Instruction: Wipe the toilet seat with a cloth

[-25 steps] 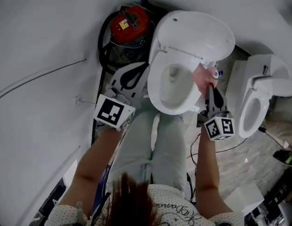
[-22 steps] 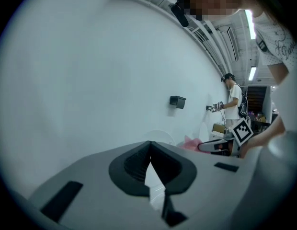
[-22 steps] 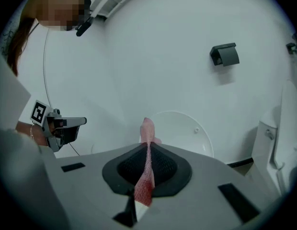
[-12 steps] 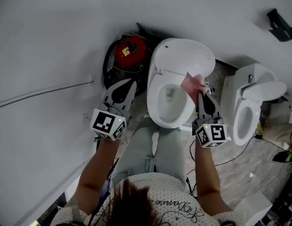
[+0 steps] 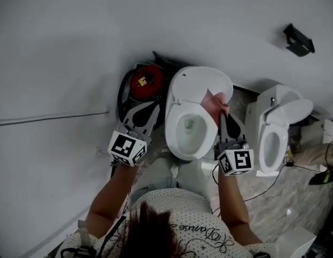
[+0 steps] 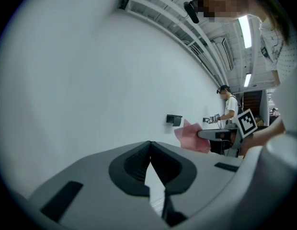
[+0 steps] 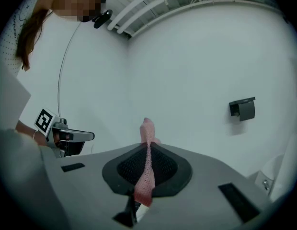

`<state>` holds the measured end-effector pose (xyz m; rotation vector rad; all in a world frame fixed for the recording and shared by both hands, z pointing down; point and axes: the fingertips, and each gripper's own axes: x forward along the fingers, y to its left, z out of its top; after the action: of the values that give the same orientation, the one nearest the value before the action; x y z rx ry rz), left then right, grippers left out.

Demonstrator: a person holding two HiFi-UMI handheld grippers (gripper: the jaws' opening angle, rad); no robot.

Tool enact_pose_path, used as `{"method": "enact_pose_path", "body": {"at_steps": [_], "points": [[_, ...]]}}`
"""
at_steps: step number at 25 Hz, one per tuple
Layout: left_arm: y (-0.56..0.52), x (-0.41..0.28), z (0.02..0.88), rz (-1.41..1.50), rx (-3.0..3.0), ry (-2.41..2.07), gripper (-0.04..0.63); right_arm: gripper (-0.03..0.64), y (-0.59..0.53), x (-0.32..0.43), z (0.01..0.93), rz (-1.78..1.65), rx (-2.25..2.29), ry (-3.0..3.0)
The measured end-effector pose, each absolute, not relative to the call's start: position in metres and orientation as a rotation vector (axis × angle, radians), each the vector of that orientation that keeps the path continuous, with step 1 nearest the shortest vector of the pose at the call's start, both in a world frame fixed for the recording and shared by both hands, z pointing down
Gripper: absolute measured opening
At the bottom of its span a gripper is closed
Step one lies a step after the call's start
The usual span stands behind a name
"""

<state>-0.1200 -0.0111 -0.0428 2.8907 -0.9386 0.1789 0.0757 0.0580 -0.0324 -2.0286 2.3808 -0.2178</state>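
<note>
My right gripper is clamped on the pink cloth, the fabric pinched flat between both pads and poking out past the tips. The cloth sits at the right rear of the toilet seat, just at the lower edge of the raised lid (whether it presses on the seat I cannot tell). My left gripper hangs off the seat's left side, apart from it, tips together on nothing. A red canister stands left of the lid, and a second toilet stands to the seat's right.
</note>
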Motion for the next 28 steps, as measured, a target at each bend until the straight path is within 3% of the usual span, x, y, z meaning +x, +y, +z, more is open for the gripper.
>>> {"method": "enact_pose_path", "body": {"at_steps": [28], "points": [[-0.018, -0.121, -0.086, 0.056, 2.966, -0.813, -0.002, 0.023, 0.059, 0.028, -0.109, 0.062, -2.028, 2.375]]}}
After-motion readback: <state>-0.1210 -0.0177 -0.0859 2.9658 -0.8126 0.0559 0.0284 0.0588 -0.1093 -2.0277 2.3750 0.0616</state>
